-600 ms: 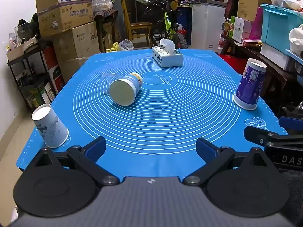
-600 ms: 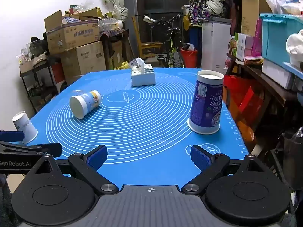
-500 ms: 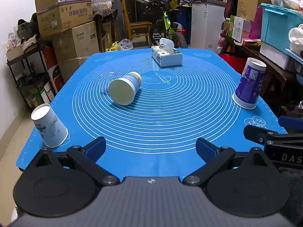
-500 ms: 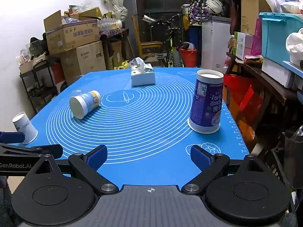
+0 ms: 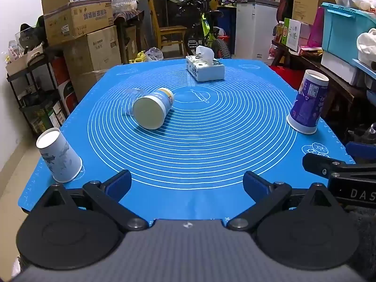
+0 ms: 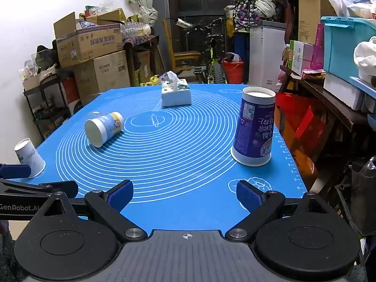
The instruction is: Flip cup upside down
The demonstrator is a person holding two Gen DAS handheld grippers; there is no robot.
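A white and blue cup (image 5: 152, 109) lies on its side at the mat's middle left, its base facing me; it also shows in the right wrist view (image 6: 103, 128). A clear glass (image 5: 131, 96) lies behind it. A white patterned paper cup (image 5: 58, 157) stands upside down at the near left corner. A purple cup (image 6: 255, 127) stands upside down at the right edge, also in the left wrist view (image 5: 306, 104). My left gripper (image 5: 186, 184) is open and empty at the near edge. My right gripper (image 6: 184, 195) is open and empty, near the purple cup.
A tissue box (image 5: 204, 68) stands at the far middle of the blue mat (image 5: 211, 141). Cardboard boxes (image 5: 82, 23) and a shelf stand left, a bicycle (image 5: 202, 30) behind, and bins and a bench (image 6: 329, 98) right of the table.
Both grippers have barely shifted; the views are nearly the same. No cup has moved.
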